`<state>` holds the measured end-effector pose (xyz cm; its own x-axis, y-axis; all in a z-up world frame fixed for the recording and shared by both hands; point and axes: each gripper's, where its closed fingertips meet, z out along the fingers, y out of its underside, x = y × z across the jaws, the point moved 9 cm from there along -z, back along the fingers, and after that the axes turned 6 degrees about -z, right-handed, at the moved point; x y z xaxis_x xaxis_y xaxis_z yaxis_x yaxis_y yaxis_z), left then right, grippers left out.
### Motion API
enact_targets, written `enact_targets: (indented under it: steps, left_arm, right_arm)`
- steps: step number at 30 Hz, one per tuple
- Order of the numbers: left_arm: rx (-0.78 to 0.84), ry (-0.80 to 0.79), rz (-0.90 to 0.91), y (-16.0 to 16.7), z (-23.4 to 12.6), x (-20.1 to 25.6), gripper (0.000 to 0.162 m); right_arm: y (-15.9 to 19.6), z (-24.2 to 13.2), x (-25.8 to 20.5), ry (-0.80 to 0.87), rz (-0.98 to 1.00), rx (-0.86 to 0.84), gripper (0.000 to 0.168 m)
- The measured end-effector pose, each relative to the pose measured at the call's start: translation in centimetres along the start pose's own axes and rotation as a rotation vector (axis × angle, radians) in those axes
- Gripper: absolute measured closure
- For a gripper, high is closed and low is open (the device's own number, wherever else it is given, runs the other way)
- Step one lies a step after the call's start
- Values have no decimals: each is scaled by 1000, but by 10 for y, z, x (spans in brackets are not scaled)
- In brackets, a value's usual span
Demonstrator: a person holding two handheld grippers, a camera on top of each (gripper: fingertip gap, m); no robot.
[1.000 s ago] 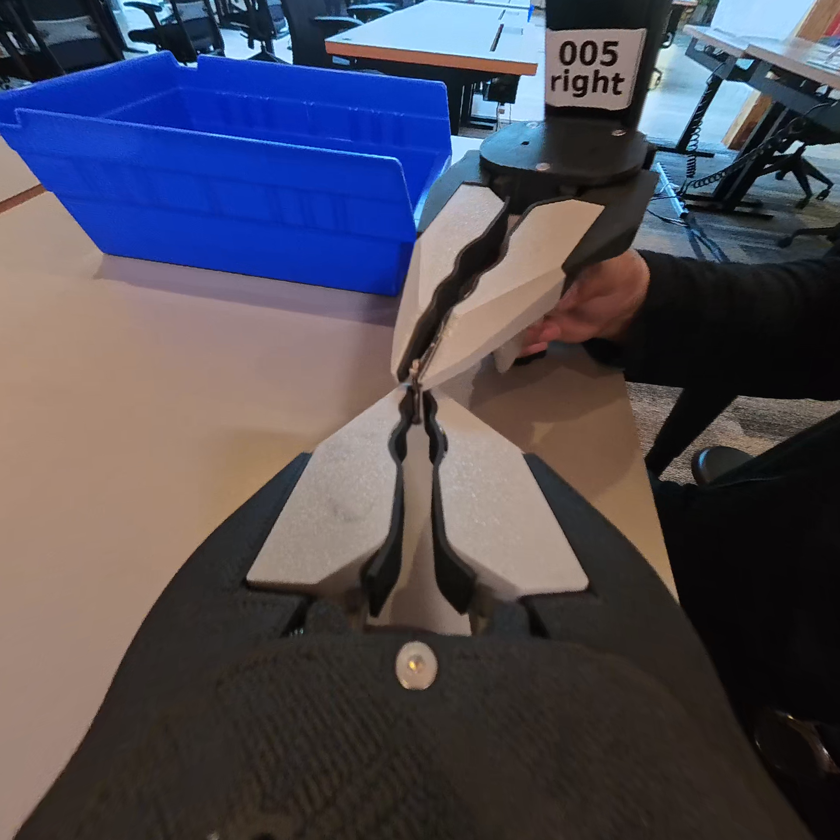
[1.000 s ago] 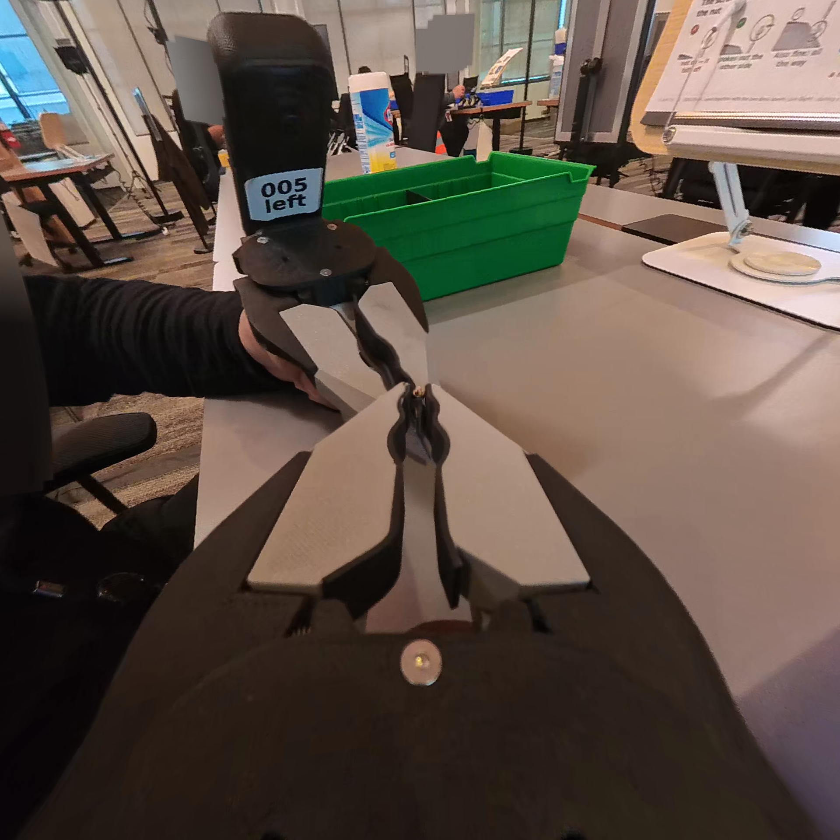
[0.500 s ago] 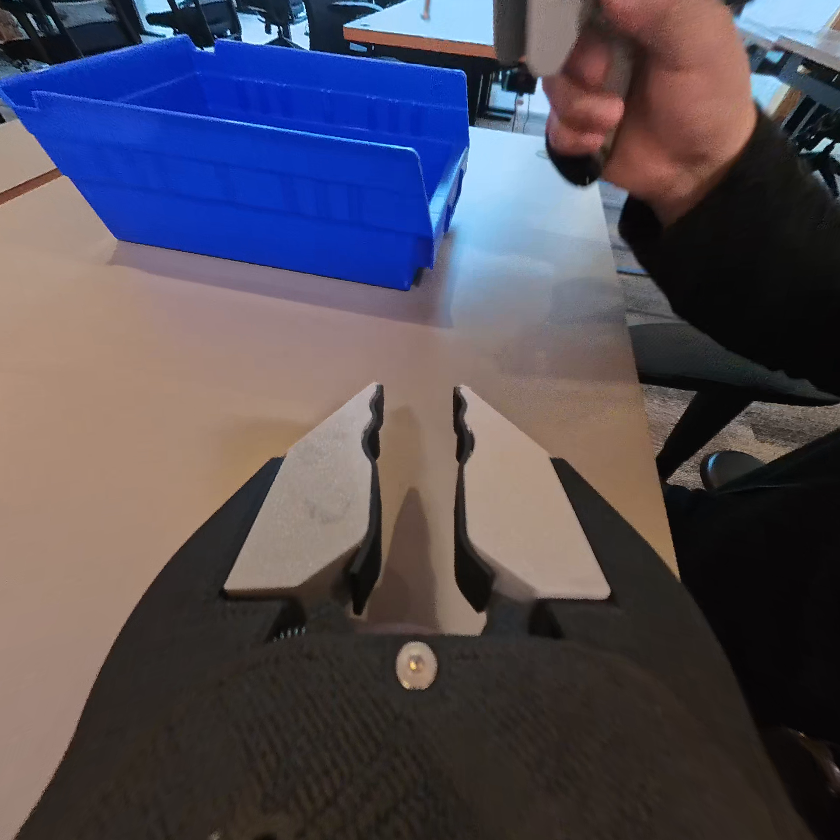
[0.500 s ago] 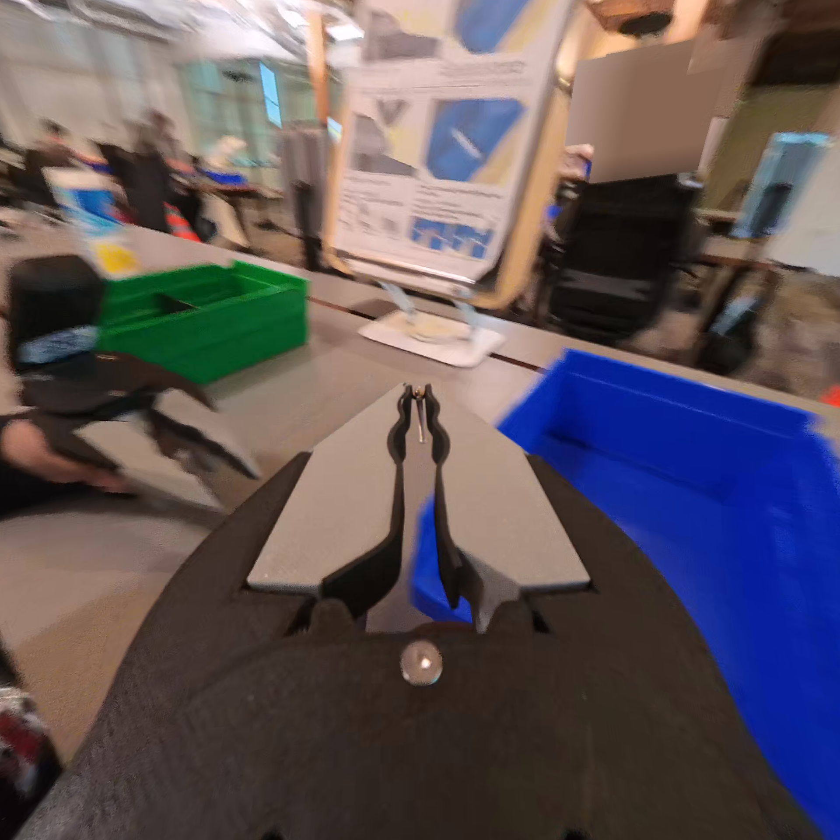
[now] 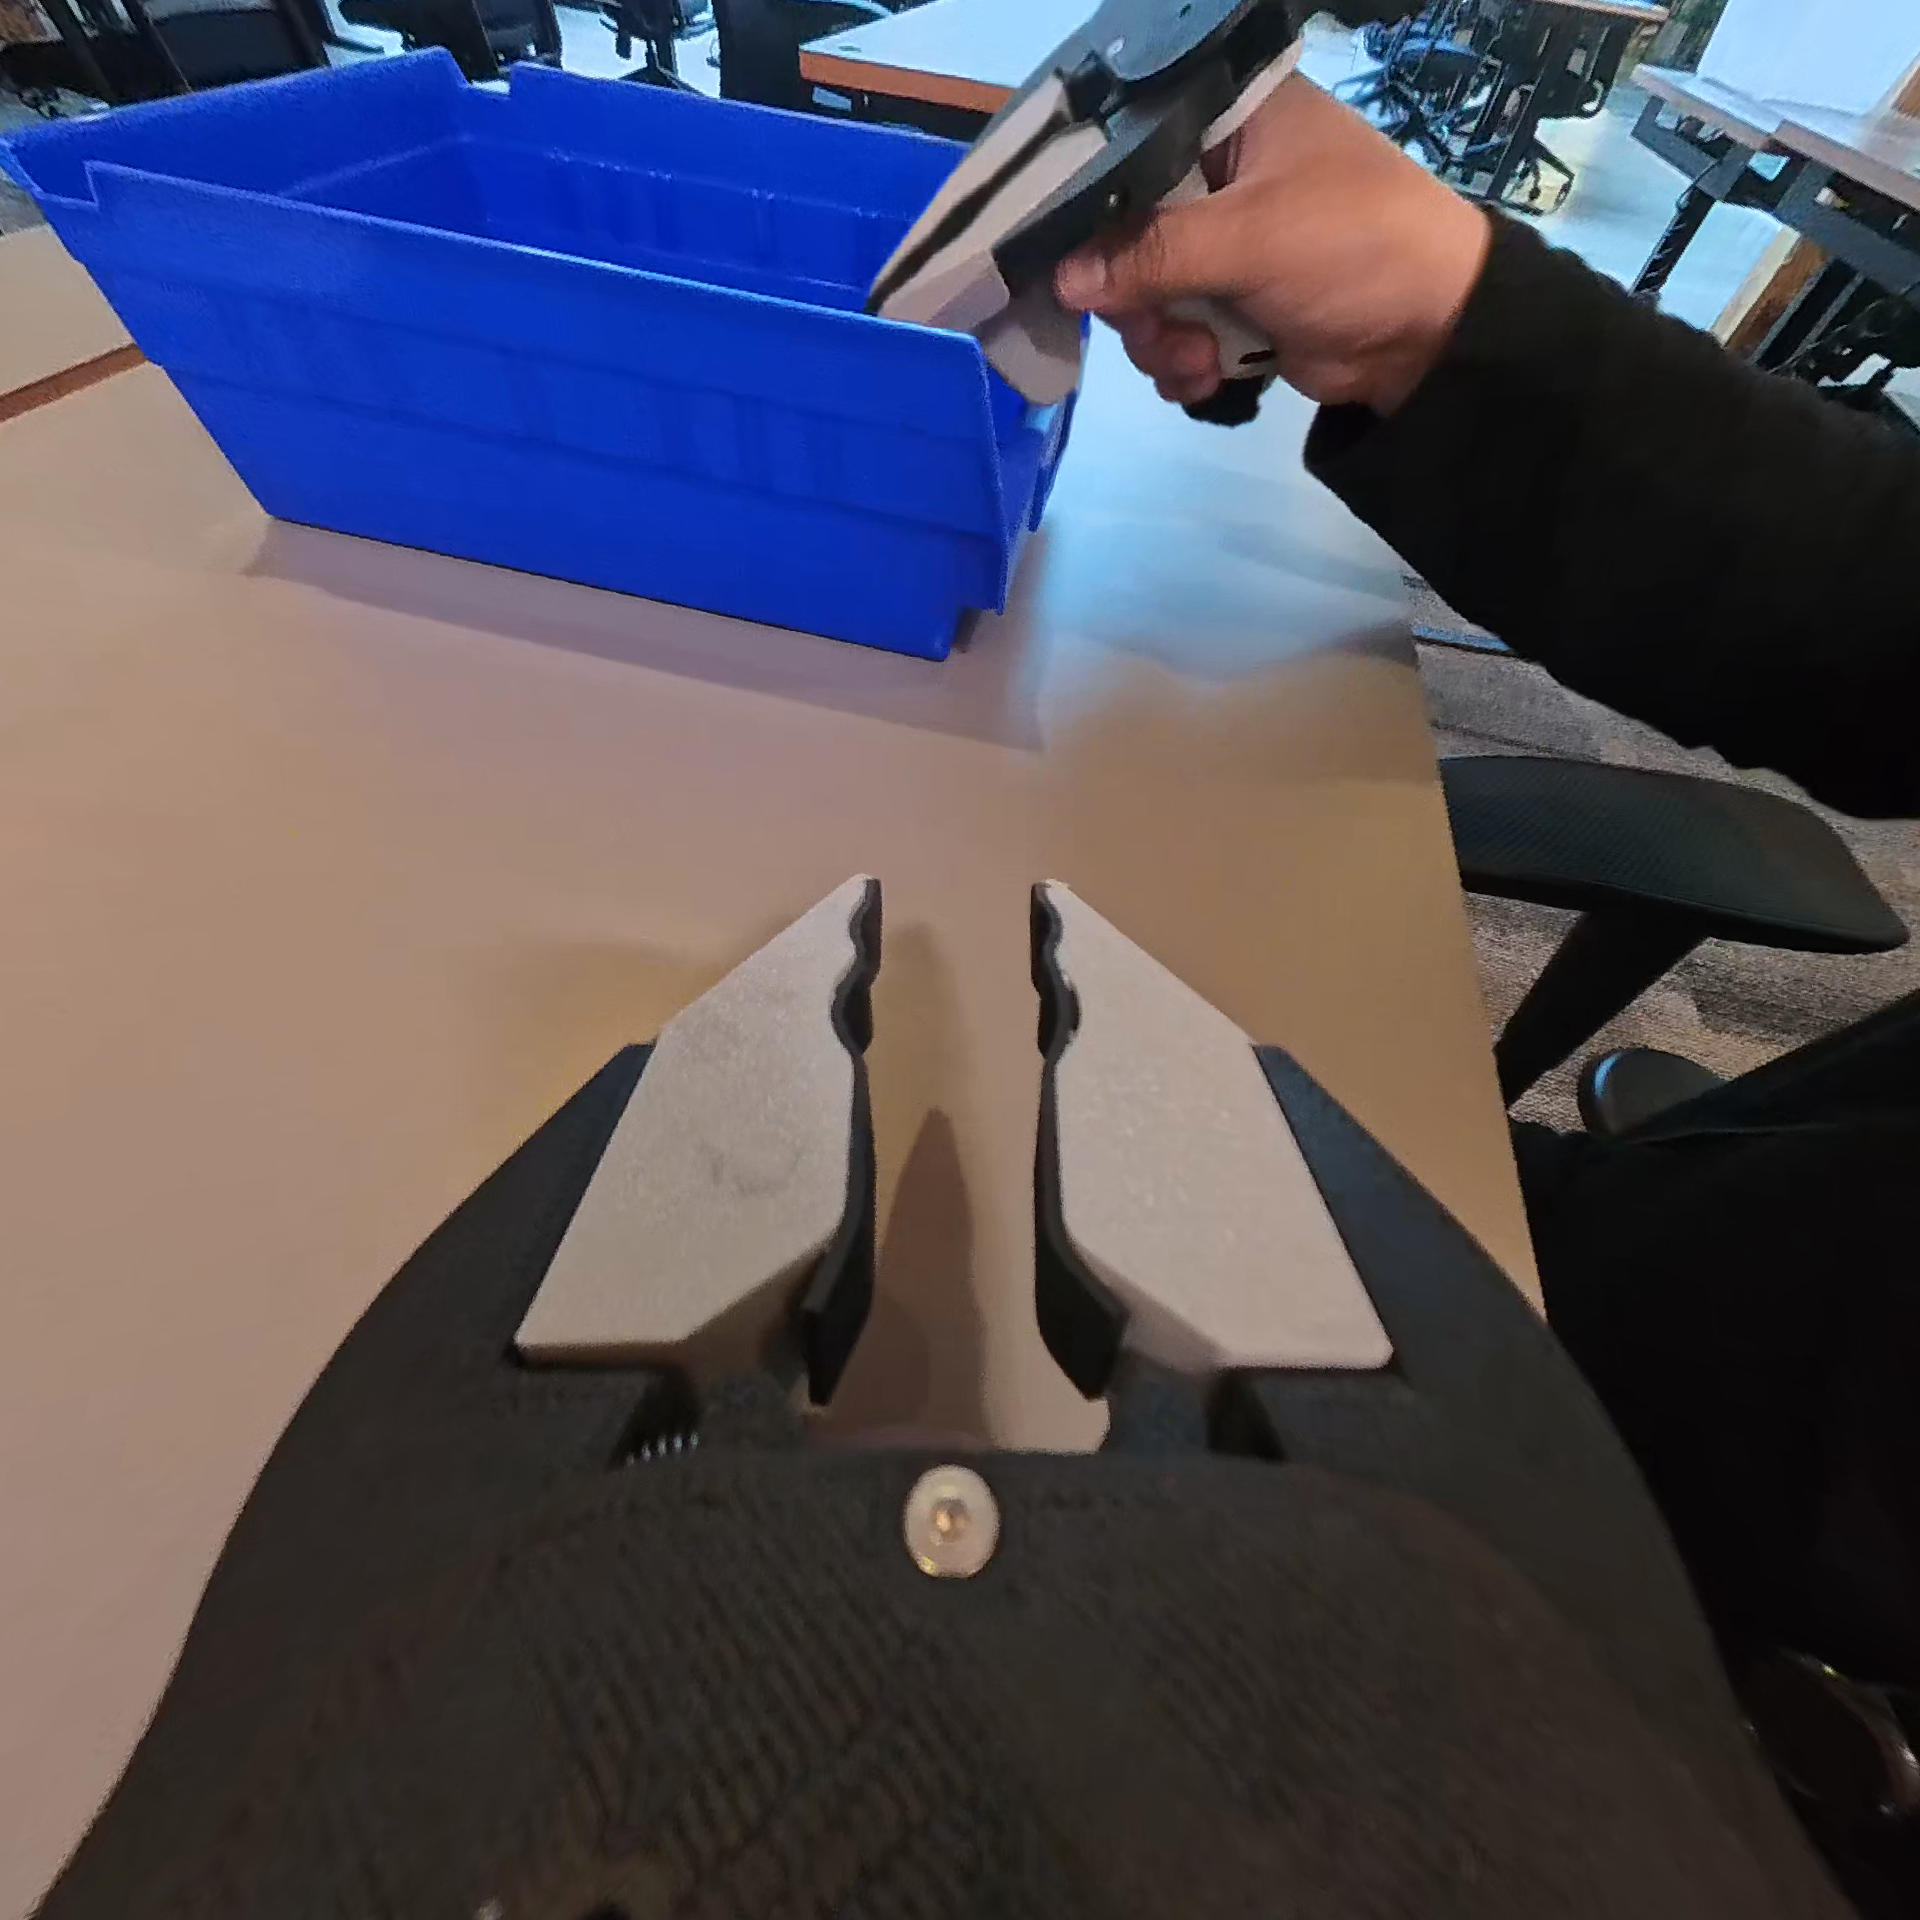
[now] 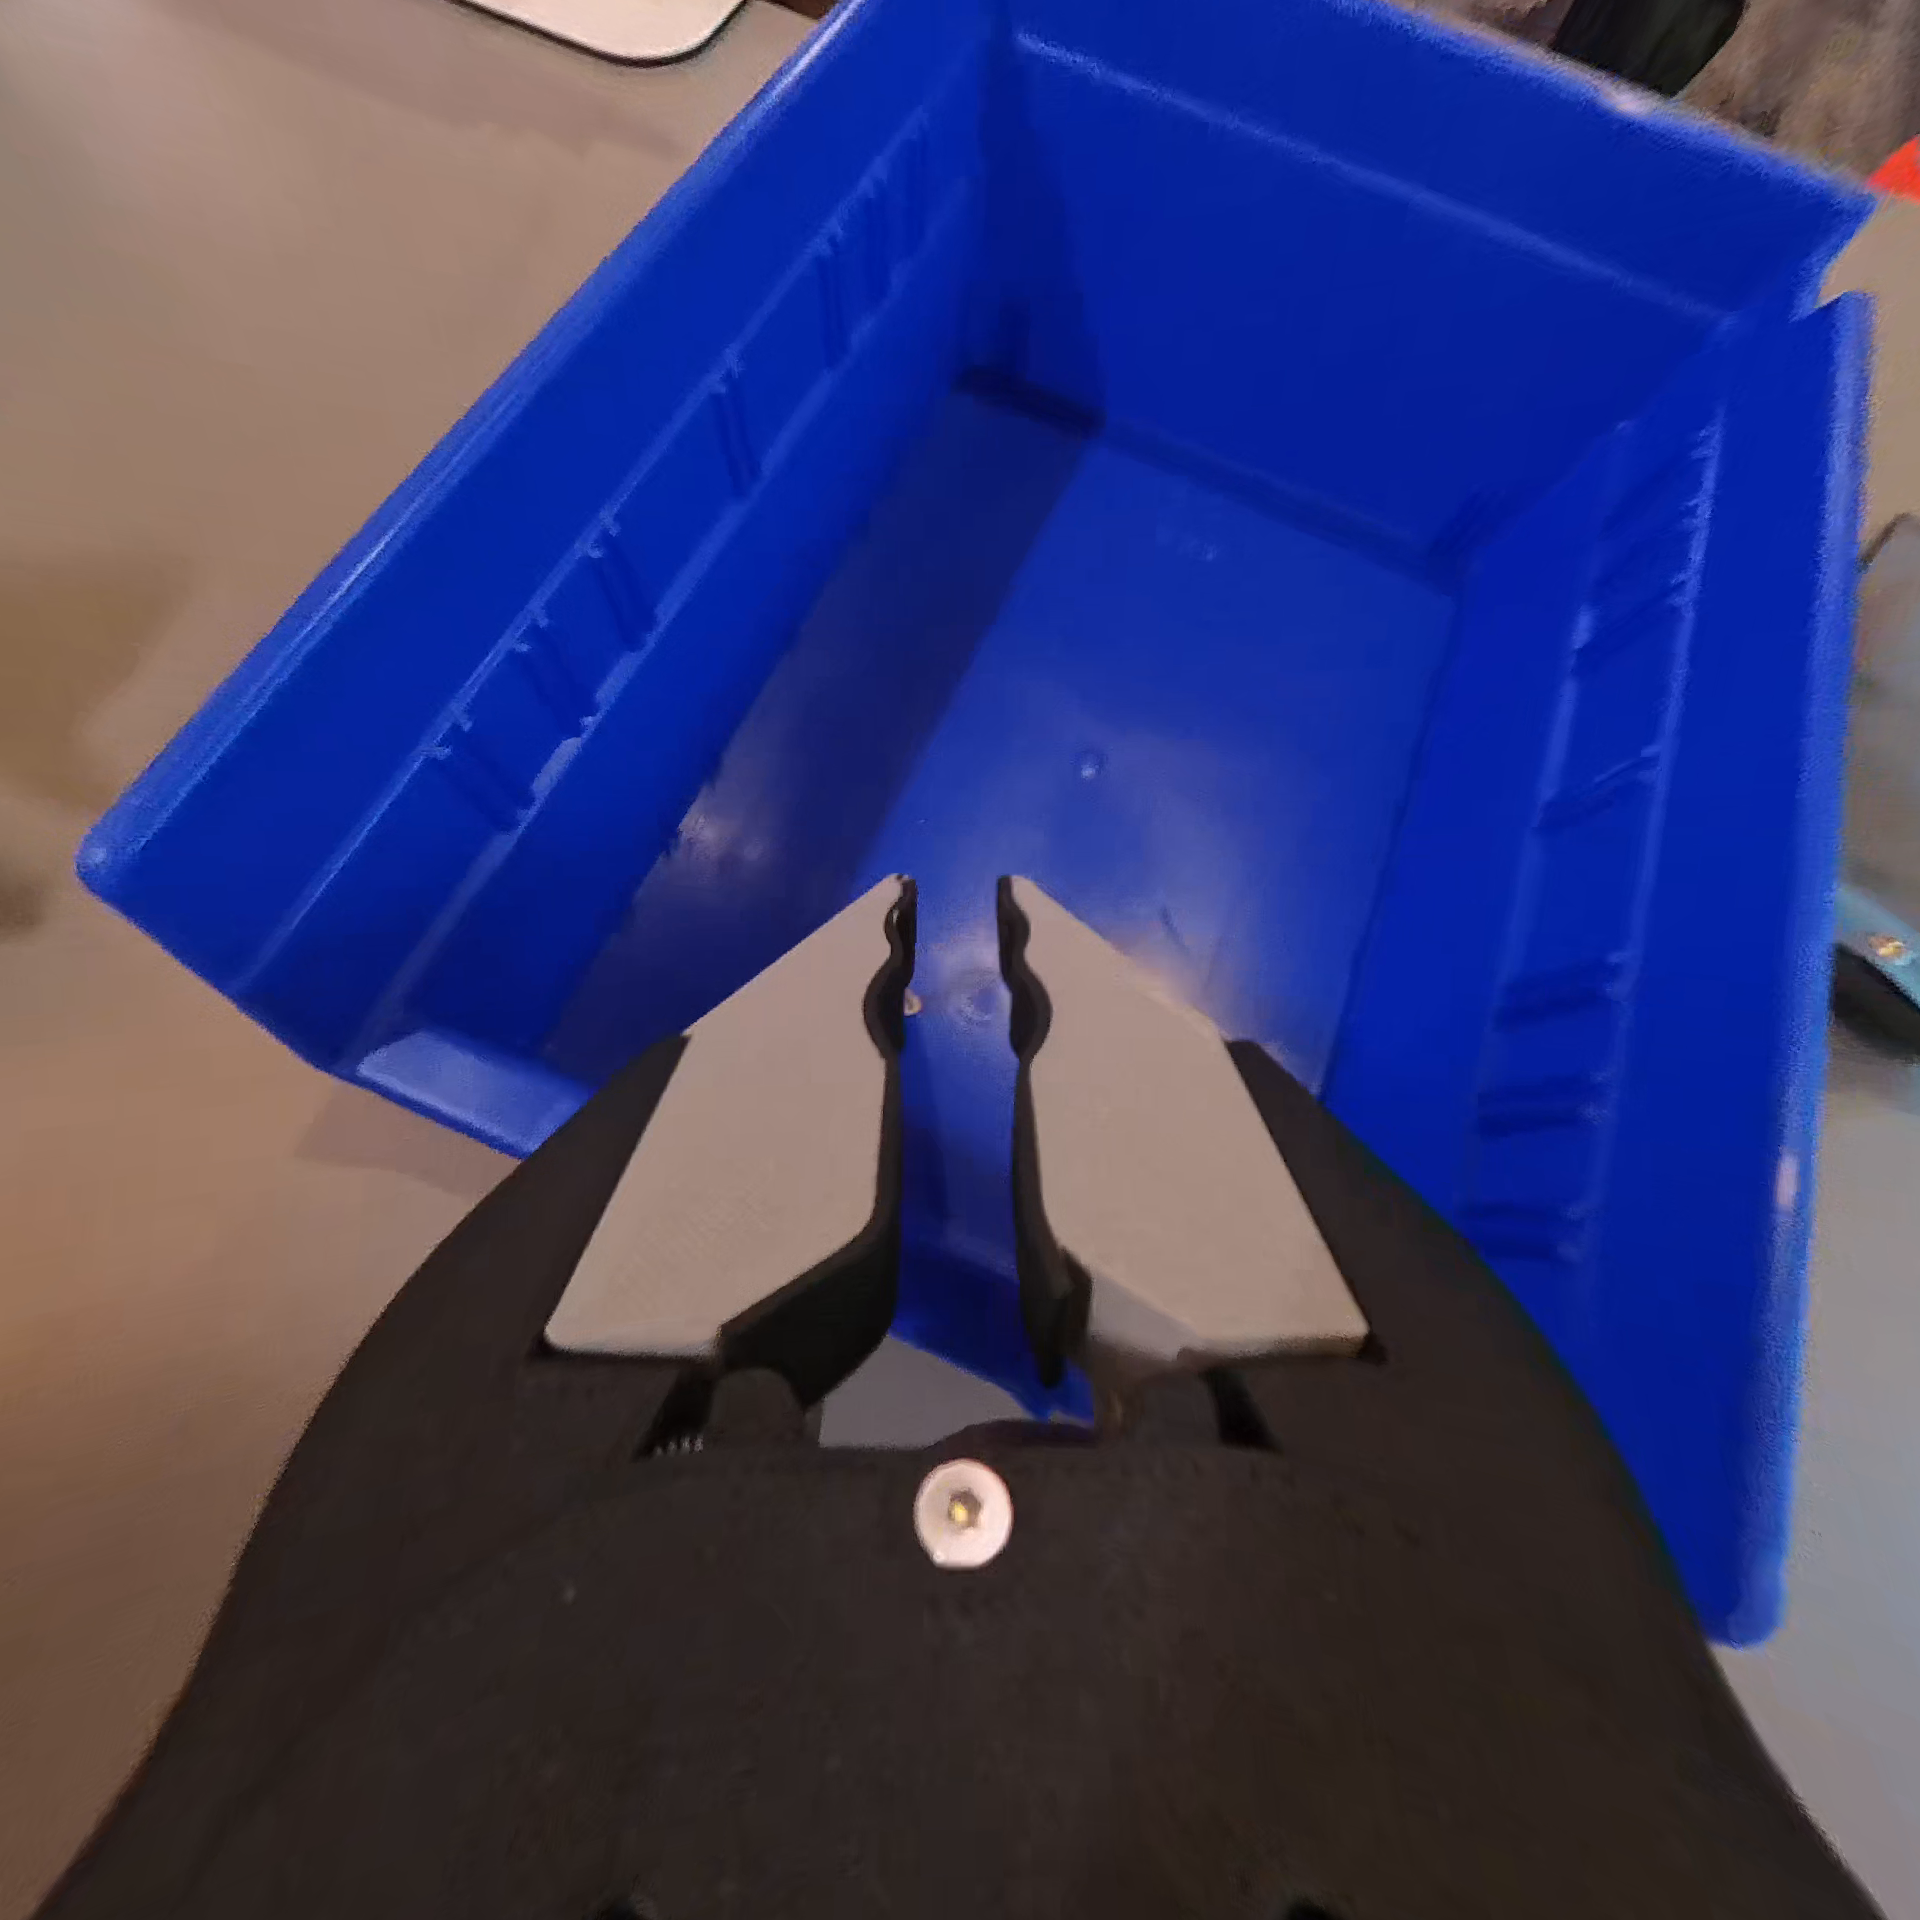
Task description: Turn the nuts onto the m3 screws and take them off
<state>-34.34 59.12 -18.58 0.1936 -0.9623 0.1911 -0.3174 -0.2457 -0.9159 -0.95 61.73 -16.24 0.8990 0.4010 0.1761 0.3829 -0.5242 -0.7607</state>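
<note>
Both grippers' fingers (image 6: pixel 1081 1049) parted, tiny silvery speck (image 6: pixel 1089 768) on blue bin (image 6: pixel 644 623) floor

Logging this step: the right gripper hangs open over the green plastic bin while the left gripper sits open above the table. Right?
Not quite: the bin under the right gripper is the blue plastic bin, as the right wrist view shows. The left gripper is indeed open above the table.

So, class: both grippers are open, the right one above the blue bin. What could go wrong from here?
The right gripper tilts over the near wall of the blue bin; lowering it could knock the rim.
Only blurred pale specks show on the bin floor; parts there would be hard to pinch.
The left gripper is open and empty over the table, no screw in view.
</note>
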Motion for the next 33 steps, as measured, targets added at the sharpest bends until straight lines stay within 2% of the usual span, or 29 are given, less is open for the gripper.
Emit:
enact_targets:
  steps: [3,11,15,18,22,25,26,28,30,33]
  left_arm:
    - [-4,1,5,0,0,1,135]
    - [-9,13,-4,0,1,0,135]
    - [-10,25,-30,0,1,-2,136]
    - [-7,33,-51,0,0,-4,136]
    - [32,34,-52,-2,-3,-6,135]
    - [82,23,-31,-5,-6,-8,135]
    - [101,19,-25,-5,-7,-8,135]
    - [132,14,-22,-7,-10,-10,135]
    - [162,5,-19,-7,-13,-12,135]
    - [176,0,-22,-8,-16,-14,135]
  right_arm:
    - [-1,-10,7,44,4,50,153]
    - [1,-43,-8,49,56,340,153]
    - [-20,-78,-40,-43,20,616,151]
    - [-41,-84,-77,-175,-62,688,146]
    - [-65,-62,-131,-339,-179,628,141]
    - [-85,-40,-166,-539,-142,621,137]
    - [-91,-30,-171,-549,-115,606,138]
    - [-101,-5,-172,-474,-113,565,137]
    - [-106,21,-167,-323,-106,540,136]
    - [-99,55,-167,-212,-144,507,135]
